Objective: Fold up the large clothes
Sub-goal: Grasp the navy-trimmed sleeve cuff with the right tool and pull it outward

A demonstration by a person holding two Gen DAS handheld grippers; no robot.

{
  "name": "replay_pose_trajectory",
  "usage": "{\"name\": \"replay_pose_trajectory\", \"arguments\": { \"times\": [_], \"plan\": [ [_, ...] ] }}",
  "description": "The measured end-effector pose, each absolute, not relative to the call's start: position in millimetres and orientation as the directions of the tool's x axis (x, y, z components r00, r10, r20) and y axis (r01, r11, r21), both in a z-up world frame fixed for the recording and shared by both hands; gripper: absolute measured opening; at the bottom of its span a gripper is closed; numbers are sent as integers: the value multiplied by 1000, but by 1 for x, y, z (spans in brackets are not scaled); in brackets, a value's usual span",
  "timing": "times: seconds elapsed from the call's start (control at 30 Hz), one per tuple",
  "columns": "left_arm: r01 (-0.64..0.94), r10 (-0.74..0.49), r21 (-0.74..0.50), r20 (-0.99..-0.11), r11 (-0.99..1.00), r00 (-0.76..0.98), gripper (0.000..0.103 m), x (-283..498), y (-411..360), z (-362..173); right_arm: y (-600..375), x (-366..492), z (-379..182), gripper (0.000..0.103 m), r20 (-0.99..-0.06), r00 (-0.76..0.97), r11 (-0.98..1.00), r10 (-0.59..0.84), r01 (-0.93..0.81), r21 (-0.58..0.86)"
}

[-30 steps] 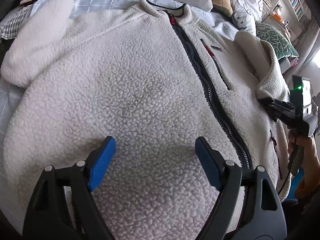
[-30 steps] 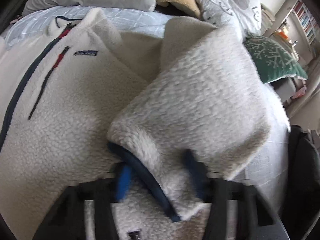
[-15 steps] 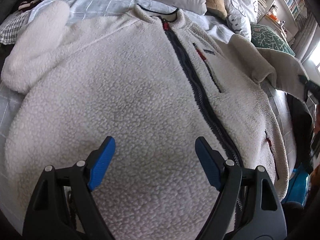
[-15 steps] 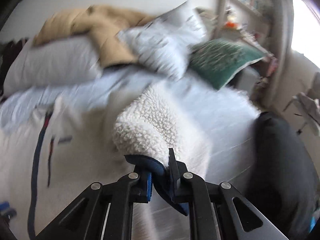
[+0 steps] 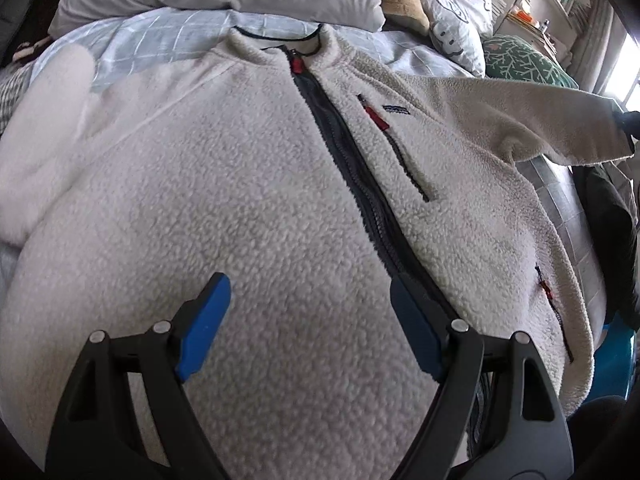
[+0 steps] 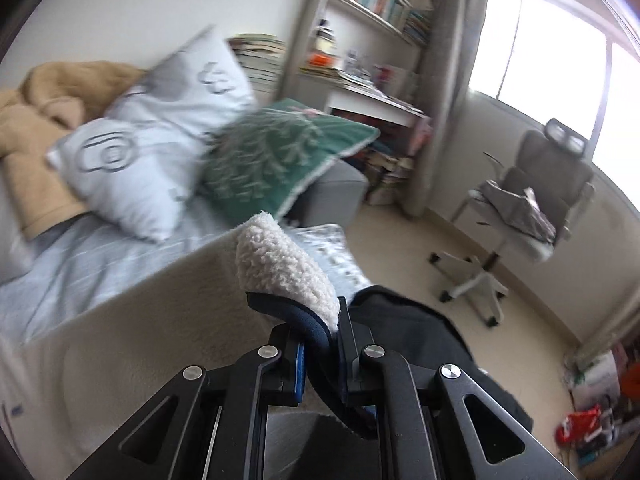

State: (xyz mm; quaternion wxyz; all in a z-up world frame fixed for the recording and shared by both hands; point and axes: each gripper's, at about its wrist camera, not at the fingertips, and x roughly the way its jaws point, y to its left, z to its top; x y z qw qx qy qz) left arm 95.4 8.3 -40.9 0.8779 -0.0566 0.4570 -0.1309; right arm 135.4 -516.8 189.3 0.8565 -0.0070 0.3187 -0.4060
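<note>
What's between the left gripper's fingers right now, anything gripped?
Nothing gripped. In the left wrist view the left gripper stands open above the fleece jacket; only the jacket's front panel shows through the gap.
</note>
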Motion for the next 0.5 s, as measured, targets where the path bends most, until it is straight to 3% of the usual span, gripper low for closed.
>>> {"name": "replay_pose_trajectory", "arguments": {
  "times": [0.4, 0.47, 0.5],
  "plan": [
    [225, -293, -200, -786, 954, 544, 82, 108, -3, -47, -566, 171, 171, 12, -455, 337, 540, -824, 709, -452],
    [239, -295, -192, -787, 952, 542, 82, 107, -5, -47, -568, 175, 164, 15, -455, 339, 543, -823, 705, -456],
    [245, -297, -190, -786, 951, 542, 82, 106, -6, -46, -568, 175, 161, 24, -457, 337, 542, -823, 705, -457]
  ]
}}
